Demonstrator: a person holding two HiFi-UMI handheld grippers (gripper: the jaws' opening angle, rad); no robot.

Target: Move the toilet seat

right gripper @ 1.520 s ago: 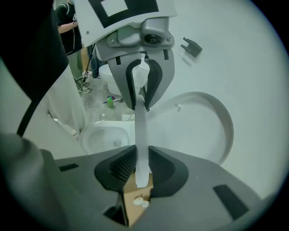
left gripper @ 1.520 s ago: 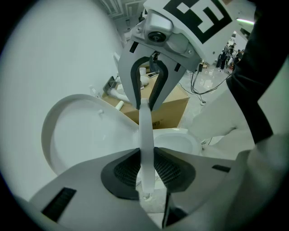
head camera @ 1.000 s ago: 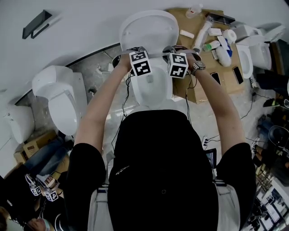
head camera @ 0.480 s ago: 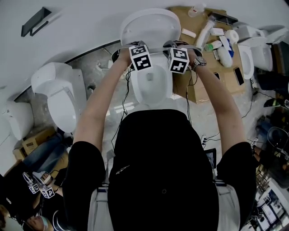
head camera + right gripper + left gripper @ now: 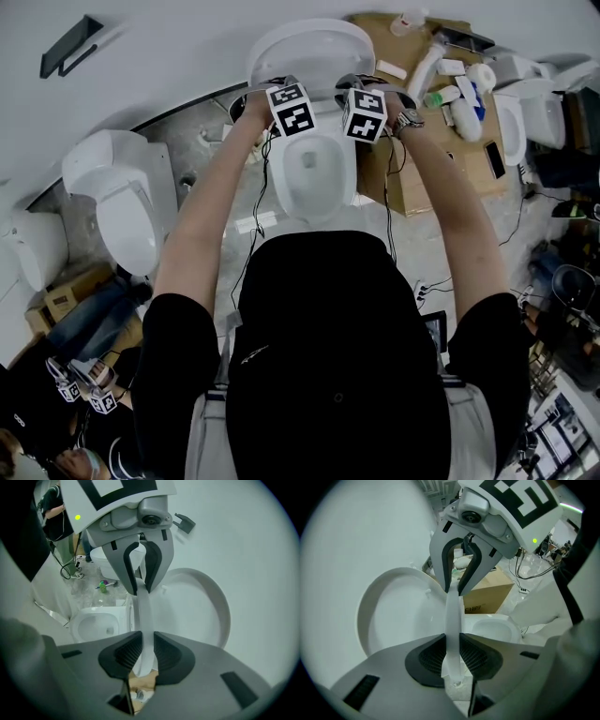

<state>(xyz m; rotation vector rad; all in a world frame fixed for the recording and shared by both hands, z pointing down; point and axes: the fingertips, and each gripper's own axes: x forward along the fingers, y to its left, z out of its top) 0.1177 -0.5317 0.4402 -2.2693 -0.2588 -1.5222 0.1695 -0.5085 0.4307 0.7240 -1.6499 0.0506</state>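
Observation:
The white toilet seat (image 5: 452, 620) stands almost upright and shows edge-on as a thin white strip. My left gripper (image 5: 452, 657) is shut on its rim; my right gripper (image 5: 143, 657) is shut on the same rim a little way along. Each gripper view shows the other gripper clamped on the strip farther on. Behind the seat the raised lid (image 5: 309, 52) leans against the wall. In the head view both marker cubes hover over the back of the bowl (image 5: 319, 178), the left gripper (image 5: 286, 101) beside the right gripper (image 5: 367, 105). Their fingertips are hidden under the cubes.
Another toilet (image 5: 127, 202) stands to the left. On the right, a cardboard box (image 5: 427, 159) carries bottles and phones, with a further toilet (image 5: 514, 122) past it. A black holder (image 5: 66, 47) hangs on the wall. Cables run across the floor.
Both grippers have moved together toward the wall and the raised lid, carrying the seat with them. Their grip looks the same.

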